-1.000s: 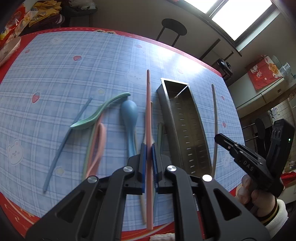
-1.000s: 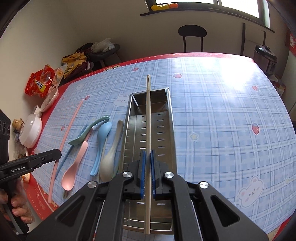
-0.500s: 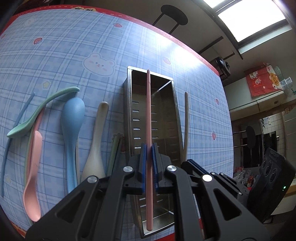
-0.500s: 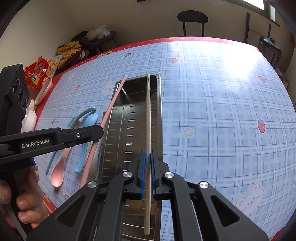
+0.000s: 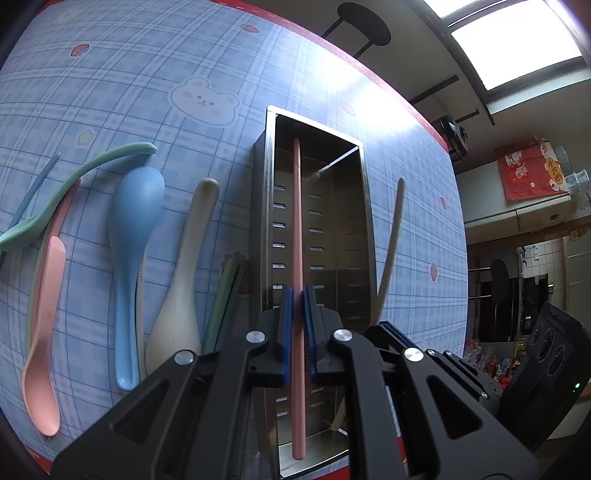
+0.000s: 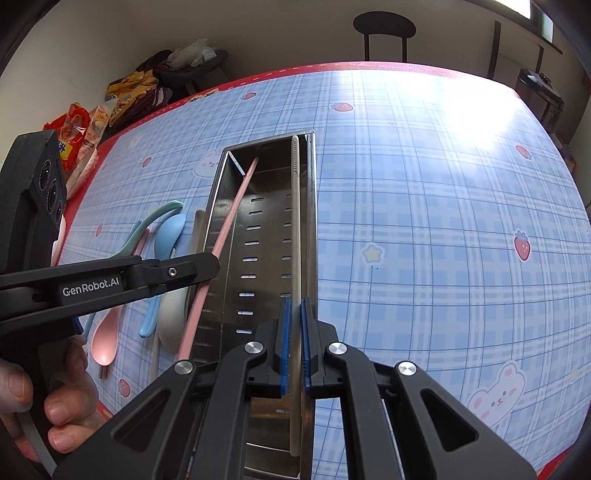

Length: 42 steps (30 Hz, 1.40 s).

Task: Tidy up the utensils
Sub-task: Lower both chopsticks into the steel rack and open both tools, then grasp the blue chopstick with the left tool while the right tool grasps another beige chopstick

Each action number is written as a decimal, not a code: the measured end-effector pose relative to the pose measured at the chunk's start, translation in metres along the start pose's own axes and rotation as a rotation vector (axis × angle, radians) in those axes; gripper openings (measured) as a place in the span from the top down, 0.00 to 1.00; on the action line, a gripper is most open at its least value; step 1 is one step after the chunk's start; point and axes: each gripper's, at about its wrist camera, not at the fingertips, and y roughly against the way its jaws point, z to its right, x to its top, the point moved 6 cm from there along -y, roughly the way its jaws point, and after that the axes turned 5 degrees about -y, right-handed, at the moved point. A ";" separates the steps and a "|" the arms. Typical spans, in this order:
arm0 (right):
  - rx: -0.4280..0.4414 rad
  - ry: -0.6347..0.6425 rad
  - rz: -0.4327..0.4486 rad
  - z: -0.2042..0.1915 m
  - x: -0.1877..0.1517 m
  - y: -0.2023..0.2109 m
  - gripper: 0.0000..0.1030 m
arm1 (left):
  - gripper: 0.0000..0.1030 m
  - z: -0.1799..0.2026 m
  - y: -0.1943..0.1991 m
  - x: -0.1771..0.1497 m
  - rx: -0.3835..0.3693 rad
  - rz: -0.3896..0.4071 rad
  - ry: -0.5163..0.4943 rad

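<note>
My left gripper [image 5: 298, 328] is shut on a pink chopstick [image 5: 297, 229] and holds it lengthwise over the steel utensil tray [image 5: 263, 221]. My right gripper [image 6: 294, 343] is shut on a beige chopstick [image 6: 295, 229], held along the right wall of the same tray [image 6: 221, 192]. The left gripper [image 6: 192, 271] with the pink chopstick [image 6: 229, 225] shows at the left of the right wrist view. The beige chopstick [image 5: 391, 243] shows right of the tray in the left wrist view.
Left of the tray lie a beige spoon [image 5: 184, 280], a blue spoon [image 5: 133, 229], a pink spoon [image 5: 44, 325], a green spoon [image 5: 74, 184] and green chopsticks [image 5: 225, 299]. Snack bags [image 6: 77, 125] sit beyond the table's far left edge. A stool [image 6: 384, 29] stands behind the table.
Both grippers have moved closer over the tray and lower. The pink chopstick has gone from over the spoons to inside the tray's outline. The beige chopstick has shifted toward the tray's right wall.
</note>
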 end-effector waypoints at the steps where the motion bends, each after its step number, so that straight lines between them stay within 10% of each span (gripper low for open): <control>1: 0.001 0.000 -0.002 -0.001 0.000 -0.001 0.94 | 0.90 0.000 0.000 -0.001 0.001 0.003 0.000; 21: -0.018 -0.005 0.002 -0.005 0.001 0.006 0.92 | 0.69 -0.013 0.062 0.000 0.048 0.125 -0.081; 42: 0.123 0.054 0.013 -0.075 -0.052 0.022 0.51 | 0.07 -0.132 0.167 -0.054 0.317 0.266 -0.138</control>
